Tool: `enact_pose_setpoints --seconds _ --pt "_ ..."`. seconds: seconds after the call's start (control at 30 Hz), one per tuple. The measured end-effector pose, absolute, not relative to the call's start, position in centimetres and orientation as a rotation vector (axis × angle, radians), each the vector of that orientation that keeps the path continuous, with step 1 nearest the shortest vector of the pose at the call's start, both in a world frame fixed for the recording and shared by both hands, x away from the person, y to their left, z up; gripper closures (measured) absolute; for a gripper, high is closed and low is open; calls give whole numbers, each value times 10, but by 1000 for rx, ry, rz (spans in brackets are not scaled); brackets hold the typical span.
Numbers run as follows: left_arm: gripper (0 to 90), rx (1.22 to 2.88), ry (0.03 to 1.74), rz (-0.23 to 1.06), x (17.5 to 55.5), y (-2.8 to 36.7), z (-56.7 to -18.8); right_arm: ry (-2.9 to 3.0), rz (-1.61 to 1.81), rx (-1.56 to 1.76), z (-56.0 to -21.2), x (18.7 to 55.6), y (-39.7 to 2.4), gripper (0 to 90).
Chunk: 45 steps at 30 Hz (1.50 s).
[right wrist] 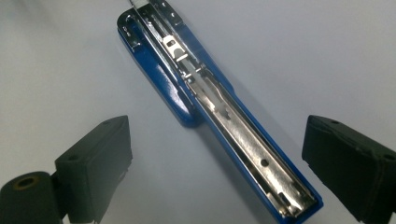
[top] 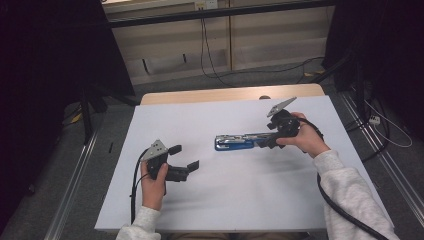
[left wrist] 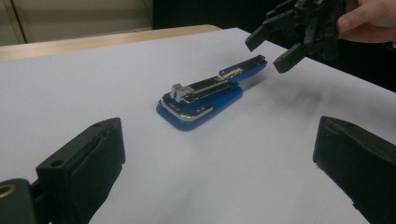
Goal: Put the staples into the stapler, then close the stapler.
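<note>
Midway across the white surface (top: pixel 165 210) lies the blue stapler (top: pixel 235 142), long axis left-right; the right tongs (top: pixel 267 140), spread, flank its right end, nearer than the spread left tongs (top: pixel 184 157).

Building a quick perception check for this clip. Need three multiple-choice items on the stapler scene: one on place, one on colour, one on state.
1. Where does the stapler lie?
A. on the white table top between the two grippers
B. on the floor
C. inside a box

2. What colour is the stapler's body?
A. red
B. blue
C. yellow

3. How do the jaws of the right gripper stand?
A. clamped on the stapler
B. shut on nothing
C. open, pads off the stapler

Key: 1 A, the high view shows it on the white top, with the left gripper on one side and the right gripper at its other end. 2 B, blue shell around a metal staple channel. 3 C, the right gripper view shows both pads apart, the stapler's end lying free between them.
</note>
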State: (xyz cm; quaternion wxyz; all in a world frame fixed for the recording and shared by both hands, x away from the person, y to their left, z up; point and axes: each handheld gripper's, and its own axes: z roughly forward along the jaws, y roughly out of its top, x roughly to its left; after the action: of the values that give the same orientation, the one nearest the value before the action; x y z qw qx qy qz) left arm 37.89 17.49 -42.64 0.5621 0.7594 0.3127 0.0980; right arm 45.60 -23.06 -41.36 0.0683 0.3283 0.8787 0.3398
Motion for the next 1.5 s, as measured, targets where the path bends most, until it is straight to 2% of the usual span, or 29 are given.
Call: enact_pose_setpoints --seconds 0.37,0.63,0.83,0.9,0.97,1.03,1.23,1.33,1.5 --pt "26 1799 764 217 396 156 -430 2584 1040 1017 -411 440 -247 72" --pt "30 1843 785 232 412 143 -433 2475 1061 1117 -411 431 -273 87" --pt "36 1840 869 250 425 134 -437 2434 1000 1160 -414 423 -285 224" --pt "88 1825 909 245 430 132 -440 2416 1005 1171 -415 422 -289 289" --pt "203 1828 919 272 433 131 -443 2392 1022 1204 -416 420 -291 399" --pt "266 1877 941 279 437 128 -446 2387 994 1207 -418 419 -292 485" --pt "637 1918 995 274 446 118 -456 2423 899 1167 -424 419 -288 775" --pt "767 1944 1023 270 449 116 -461 2417 874 1186 -430 420 -288 866" --pt "856 2003 1016 272 456 109 -467 2440 870 1216 -442 425 -285 900"
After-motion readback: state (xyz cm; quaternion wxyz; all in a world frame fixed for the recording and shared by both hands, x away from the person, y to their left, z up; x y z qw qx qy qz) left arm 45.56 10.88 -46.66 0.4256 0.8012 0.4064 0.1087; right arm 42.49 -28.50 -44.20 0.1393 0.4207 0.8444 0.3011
